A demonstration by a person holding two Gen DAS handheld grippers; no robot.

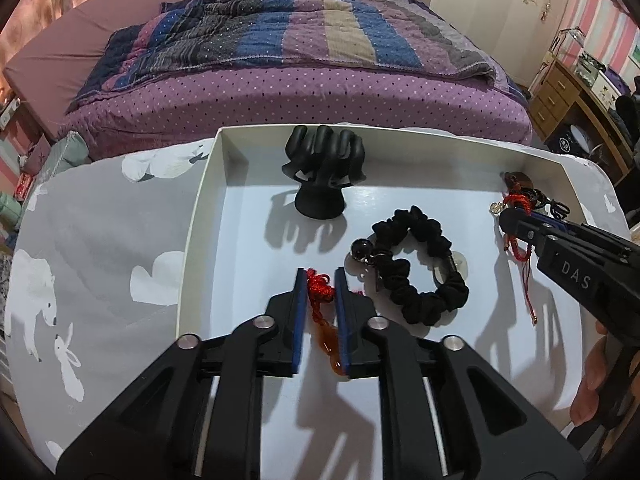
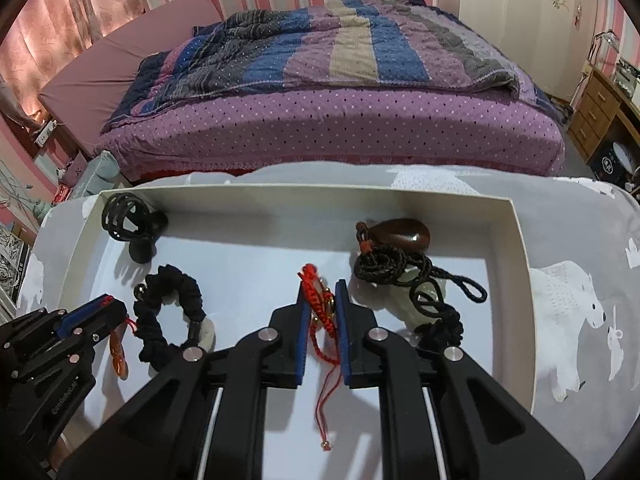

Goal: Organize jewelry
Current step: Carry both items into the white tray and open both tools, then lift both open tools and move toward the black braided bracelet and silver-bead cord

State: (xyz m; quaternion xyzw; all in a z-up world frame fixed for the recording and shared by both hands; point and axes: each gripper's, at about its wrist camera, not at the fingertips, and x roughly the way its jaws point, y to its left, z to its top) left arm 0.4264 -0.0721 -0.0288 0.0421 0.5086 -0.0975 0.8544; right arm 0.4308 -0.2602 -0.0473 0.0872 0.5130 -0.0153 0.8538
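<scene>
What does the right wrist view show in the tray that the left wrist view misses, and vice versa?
Right wrist only: the dark teardrop pendant on its black cord, shown whole by the tray's far wall; the left view catches only a sliver.

Left wrist only: the black hand-shaped stand seen clearly from the front.

Both: the white tray, black scrunchie, left gripper pinching an amber pendant on red cord, and right gripper pinching a red braided bracelet.

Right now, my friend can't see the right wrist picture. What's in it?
The right gripper pinches a red braided bracelet above a white tray. A black scrunchie lies left; a dark pendant on black cord lies right.
</scene>
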